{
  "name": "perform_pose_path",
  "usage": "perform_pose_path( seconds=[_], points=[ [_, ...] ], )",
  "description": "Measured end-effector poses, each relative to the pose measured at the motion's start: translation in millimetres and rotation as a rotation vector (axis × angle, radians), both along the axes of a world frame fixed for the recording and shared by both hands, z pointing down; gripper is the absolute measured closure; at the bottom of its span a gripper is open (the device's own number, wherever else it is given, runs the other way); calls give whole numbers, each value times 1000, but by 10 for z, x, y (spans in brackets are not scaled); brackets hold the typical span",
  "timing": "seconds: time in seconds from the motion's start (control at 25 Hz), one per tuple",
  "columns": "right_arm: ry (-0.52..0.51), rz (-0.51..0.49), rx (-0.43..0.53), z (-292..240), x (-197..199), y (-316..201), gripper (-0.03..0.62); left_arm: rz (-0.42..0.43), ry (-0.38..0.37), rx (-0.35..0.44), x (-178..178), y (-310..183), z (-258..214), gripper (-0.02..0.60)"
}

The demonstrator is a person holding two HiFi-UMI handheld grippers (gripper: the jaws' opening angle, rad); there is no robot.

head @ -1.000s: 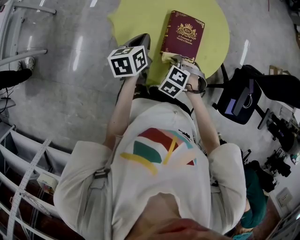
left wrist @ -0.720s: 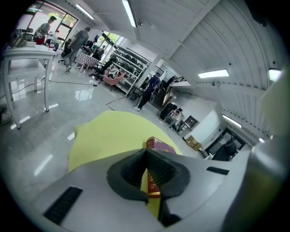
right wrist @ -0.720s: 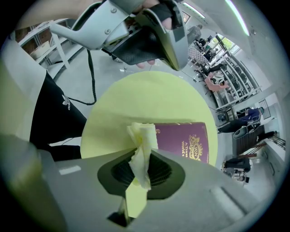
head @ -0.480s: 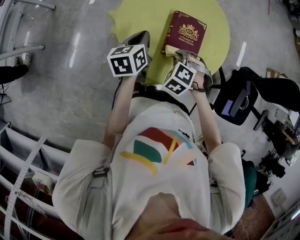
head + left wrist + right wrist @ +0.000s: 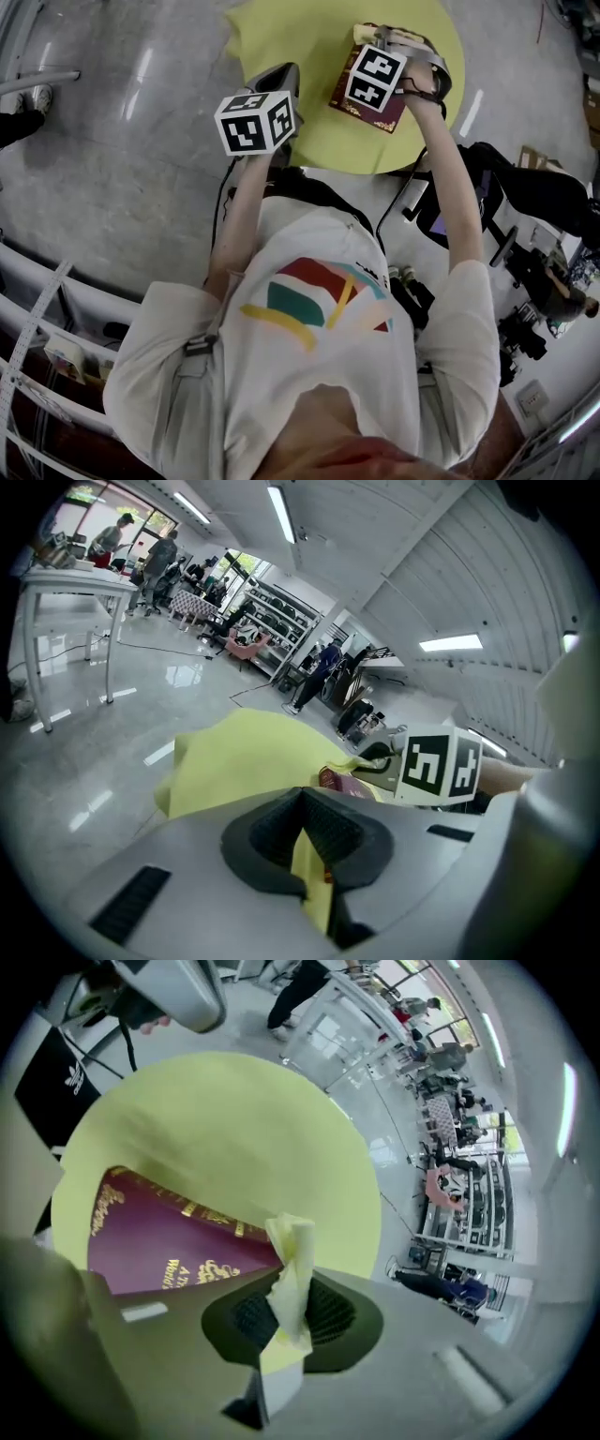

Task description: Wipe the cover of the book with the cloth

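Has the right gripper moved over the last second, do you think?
Yes; the right gripper slid along the book from its near end toward its far end.

1. Lighting: bright, even, from ceiling strip lights high above the yellow table cover.
2. Glare: pale streaks on glossy floor left of the cover.
3. Distortion: heavy fisheye; dark corners in both gripper views.
4. Focus: nearest foreground soft.

Head camera looked steeply down over the person; gripper cameras peered close along their jaws. All shared the round yellow-green covered table and maroon hardcover book.
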State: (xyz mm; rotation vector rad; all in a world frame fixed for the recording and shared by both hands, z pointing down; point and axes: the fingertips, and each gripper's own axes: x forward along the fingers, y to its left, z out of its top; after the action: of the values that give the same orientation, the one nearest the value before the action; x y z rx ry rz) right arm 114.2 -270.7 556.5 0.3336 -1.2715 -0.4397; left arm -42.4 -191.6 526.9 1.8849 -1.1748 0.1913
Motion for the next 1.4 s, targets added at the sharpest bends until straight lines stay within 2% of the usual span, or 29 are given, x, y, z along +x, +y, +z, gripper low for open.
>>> perform_pose_path(
  seconds=[0.16, 0.24, 0.56, 0.84, 1.4],
  points=[
    [130, -153, -20, 105, -66, -146, 565, -29, 14, -30, -102, 108, 100, 566],
    [167, -197, -41, 182, -105, -181, 565, -39, 18, -38, -157, 108, 132, 566],
    [200, -176, -118, 368, -136, -279, 565, -84, 19, -58, -322, 88, 202, 566],
    [221, -179, -156, 364, -129, -221, 565, -69, 21, -57, -255, 86, 199, 566],
    [194, -288, -279, 331, -354, 633, 565, -73, 21, -45, -248, 88, 162, 566]
  ],
)
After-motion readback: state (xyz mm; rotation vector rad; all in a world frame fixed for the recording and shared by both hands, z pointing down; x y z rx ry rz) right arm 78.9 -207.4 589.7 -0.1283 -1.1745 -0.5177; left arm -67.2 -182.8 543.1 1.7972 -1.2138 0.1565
